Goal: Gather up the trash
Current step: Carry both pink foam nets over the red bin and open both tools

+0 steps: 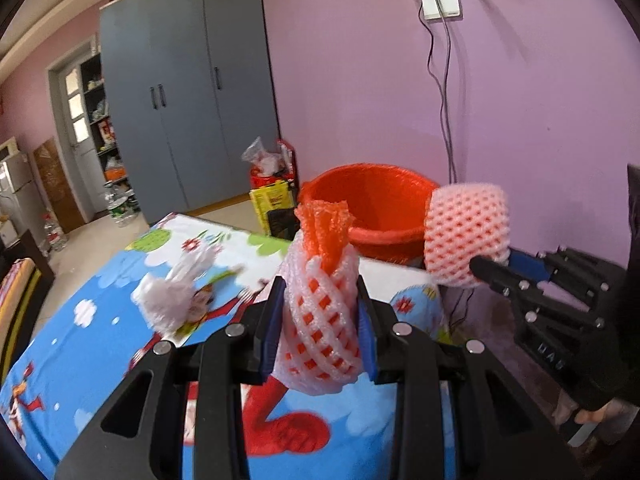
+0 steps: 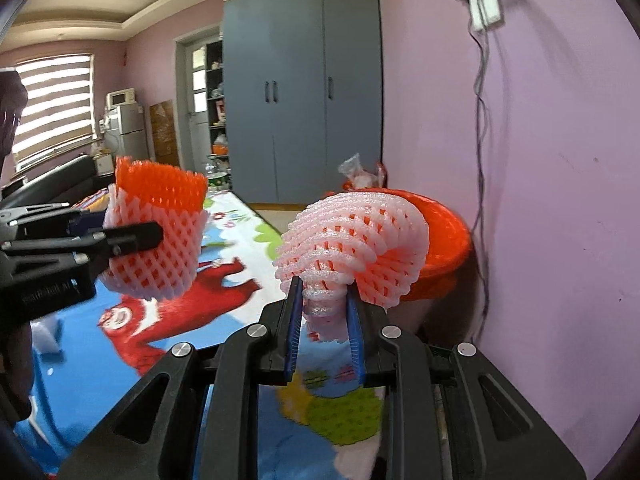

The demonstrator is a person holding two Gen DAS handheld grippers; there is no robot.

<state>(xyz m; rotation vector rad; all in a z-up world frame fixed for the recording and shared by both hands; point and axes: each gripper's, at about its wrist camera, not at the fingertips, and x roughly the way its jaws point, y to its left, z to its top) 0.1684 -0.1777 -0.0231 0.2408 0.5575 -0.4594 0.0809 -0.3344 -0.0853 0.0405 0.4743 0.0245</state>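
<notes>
The foam net sleeve (image 1: pixel 320 316) with an orange liner poking from its top sits clenched between the fingers of the left tool (image 1: pixel 320 320), lifted above the tabletop (image 1: pixel 100 340). A second foam net sleeve (image 2: pixel 352 256), pink-white and curled over itself, is pinched at its lower stem by the right tool (image 2: pixel 325 316), also held up off the surface. Both pieces look very light, soft and springy: the mesh squashes where the pads bite, so I judge a firm squeeze across the middle or a bunched end holds best, and a loose hold on the open lattice could let it spring free. They are not fragile; crushing does no harm to trash.

Ahead of both tools, just past the far edge of the tabletop, stands the orange basin (image 1: pixel 372 208), open-mouthed, the likely place to drop them. To the left of the left tool, a crumpled white tissue (image 1: pixel 172 296) lies on the cartoon-printed cover, apparently not yet collected. Beyond, a grey wardrobe (image 1: pixel 188 92) stands against the pink wall.
</notes>
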